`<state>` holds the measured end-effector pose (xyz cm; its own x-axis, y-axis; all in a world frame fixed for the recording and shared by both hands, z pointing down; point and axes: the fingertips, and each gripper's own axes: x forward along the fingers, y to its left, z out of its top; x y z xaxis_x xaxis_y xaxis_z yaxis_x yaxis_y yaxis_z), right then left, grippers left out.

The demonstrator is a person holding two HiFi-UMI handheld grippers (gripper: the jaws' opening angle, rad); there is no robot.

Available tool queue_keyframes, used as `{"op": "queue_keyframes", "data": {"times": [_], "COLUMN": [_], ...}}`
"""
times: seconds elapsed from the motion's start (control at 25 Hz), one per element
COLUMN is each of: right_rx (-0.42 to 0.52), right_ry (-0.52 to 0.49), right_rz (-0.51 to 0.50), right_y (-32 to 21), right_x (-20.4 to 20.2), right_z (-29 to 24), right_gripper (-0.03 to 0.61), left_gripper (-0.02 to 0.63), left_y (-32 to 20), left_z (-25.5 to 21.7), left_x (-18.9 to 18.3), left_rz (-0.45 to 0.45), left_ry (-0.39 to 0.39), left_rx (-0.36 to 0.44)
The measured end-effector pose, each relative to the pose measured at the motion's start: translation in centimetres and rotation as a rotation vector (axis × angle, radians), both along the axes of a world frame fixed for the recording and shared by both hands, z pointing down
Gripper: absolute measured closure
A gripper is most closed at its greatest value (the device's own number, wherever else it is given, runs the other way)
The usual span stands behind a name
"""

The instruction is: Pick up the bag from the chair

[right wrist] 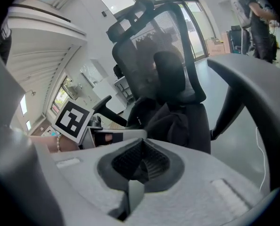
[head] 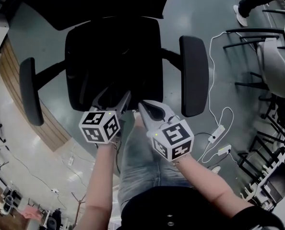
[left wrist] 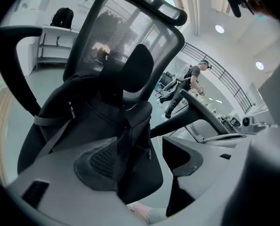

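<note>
The black bag [left wrist: 95, 109] sits right on the seat of the black office chair [left wrist: 126, 27], slumped back against the mesh backrest [right wrist: 152, 46]. From the head view it's honestly hard to pick out, black on black, but it fills most of the seat between the two armrests [head: 194, 75].

Both tools are at the front edge of the seat, on the near side of the bag. The left gripper [head: 114, 99] has its jaws spread wide with nothing clamped. In the left gripper view the bag is dead ahead, with its lower front showing in the gap between the two pads [left wrist: 100, 161], and neither pad presses on it. The right gripper [head: 143, 108] is just beside it, and in its own view the two jaws meet in the middle, pinched together on nothing. There the bag is ahead and slightly right of the right gripper's tip [right wrist: 140, 161], and apart from it.

Further out: grey floor, a white cable and power strip [head: 217, 133] off to the right, and the person's jeans [head: 142, 162] below the grippers.
</note>
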<state>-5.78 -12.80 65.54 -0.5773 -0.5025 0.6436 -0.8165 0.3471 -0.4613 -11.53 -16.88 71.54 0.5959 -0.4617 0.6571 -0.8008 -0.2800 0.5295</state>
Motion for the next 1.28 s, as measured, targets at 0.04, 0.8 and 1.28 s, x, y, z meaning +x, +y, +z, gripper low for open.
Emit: {"op": "queue_keyframes", "data": {"times": [0.04, 0.8, 1.28], "right_rx": [-0.007, -0.084, -0.074], "right_ry": [0.000, -0.022, -0.031], "right_rz": [0.005, 0.035, 0.054], "right_y": [0.1, 2.1, 1.0], "right_x": [0.1, 1.4, 2.5], "right_z": [0.3, 2.7, 2.4], "right_gripper": [0.580, 0.580, 0.580], "left_gripper": [0.315, 0.346, 0.545], "left_y": [-0.4, -3.8, -4.2], "left_z": [0.4, 6.2, 6.1], "left_x": [0.1, 4.1, 3.0], "left_rz": [0.008, 0.265, 0.198], "left_ry": [-0.001, -0.014, -0.047], "left_rx": [0.004, 0.013, 0.008]}}
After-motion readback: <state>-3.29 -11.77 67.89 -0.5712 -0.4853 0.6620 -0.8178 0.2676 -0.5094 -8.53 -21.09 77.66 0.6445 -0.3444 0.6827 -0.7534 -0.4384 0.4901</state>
